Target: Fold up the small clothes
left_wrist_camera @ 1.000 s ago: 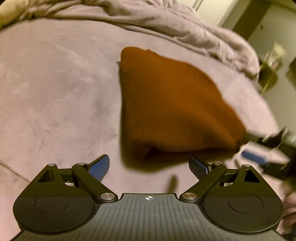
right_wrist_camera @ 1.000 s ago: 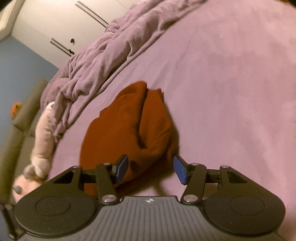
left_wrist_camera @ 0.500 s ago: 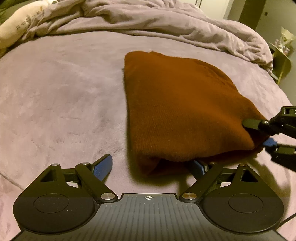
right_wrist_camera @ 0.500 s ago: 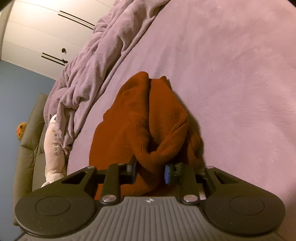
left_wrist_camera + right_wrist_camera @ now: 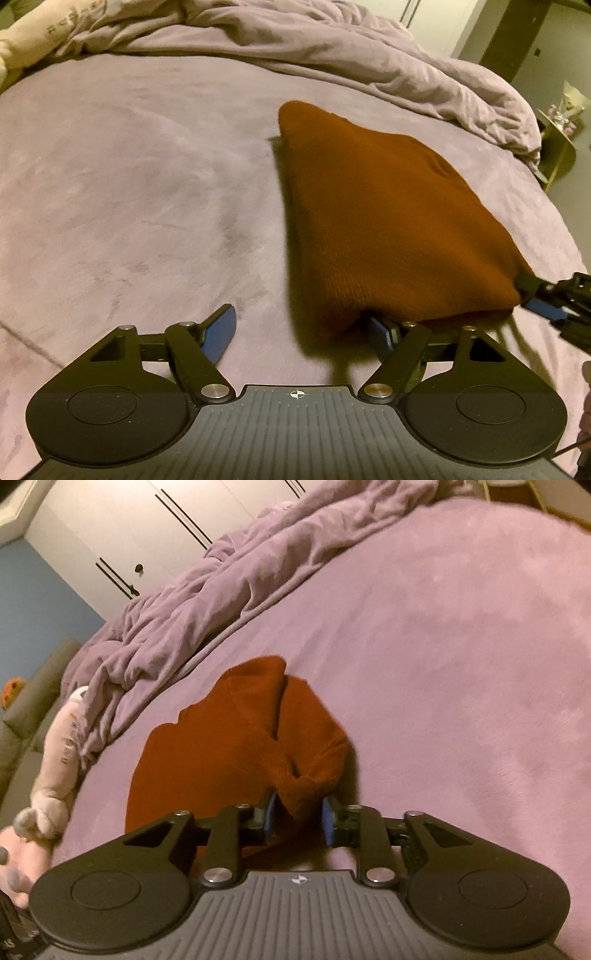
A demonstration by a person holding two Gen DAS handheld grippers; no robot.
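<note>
Since a second ago the right tongs (image 5: 297, 818) have closed from wide apart onto a bunched corner of the rust-brown knit garment (image 5: 388, 218), and in the last half second the jaws have eased open a little while the pads still pinch the fabric. Left tongs (image 5: 301, 332) have just been narrowing but stand wide, one blue pad bare, the other tucked under the garment's near edge, nothing clamped. Garment lies folded on the purple bed cover (image 5: 129, 184), near corner lifted. Rumpled duvet (image 5: 192, 613) lies behind, with a pink plush toy (image 5: 55, 775) beside it.
</note>
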